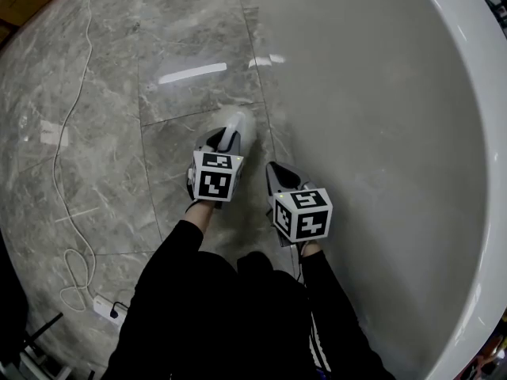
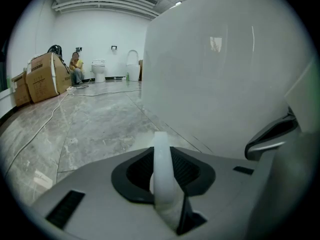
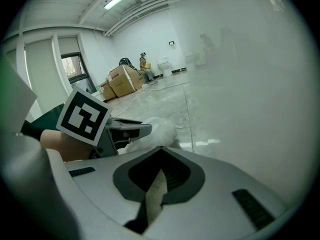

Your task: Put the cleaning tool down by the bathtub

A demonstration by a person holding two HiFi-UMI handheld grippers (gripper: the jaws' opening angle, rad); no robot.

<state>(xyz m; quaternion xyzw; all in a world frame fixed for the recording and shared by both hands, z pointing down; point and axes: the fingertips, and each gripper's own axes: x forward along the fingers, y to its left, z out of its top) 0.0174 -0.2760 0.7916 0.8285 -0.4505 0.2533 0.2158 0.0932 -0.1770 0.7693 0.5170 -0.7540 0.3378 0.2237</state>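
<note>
Head view: our left gripper (image 1: pixel 225 142) clamps the white cleaning tool (image 1: pixel 238 123) above the marble floor (image 1: pixel 119 93) beside the bathtub (image 1: pixel 380 133) (right gripper (image 1: pixel 278 179) closed, empty).

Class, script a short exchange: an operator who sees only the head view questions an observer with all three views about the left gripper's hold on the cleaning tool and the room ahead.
Operator: Is the tool truly clamped?
Observer: Yes. The left gripper view shows the left gripper shut on the cleaning tool, a white strip between its jaws.
Operator: Is anyone ahead?
Observer: A person sits beside cardboard boxes by the far wall.
</note>
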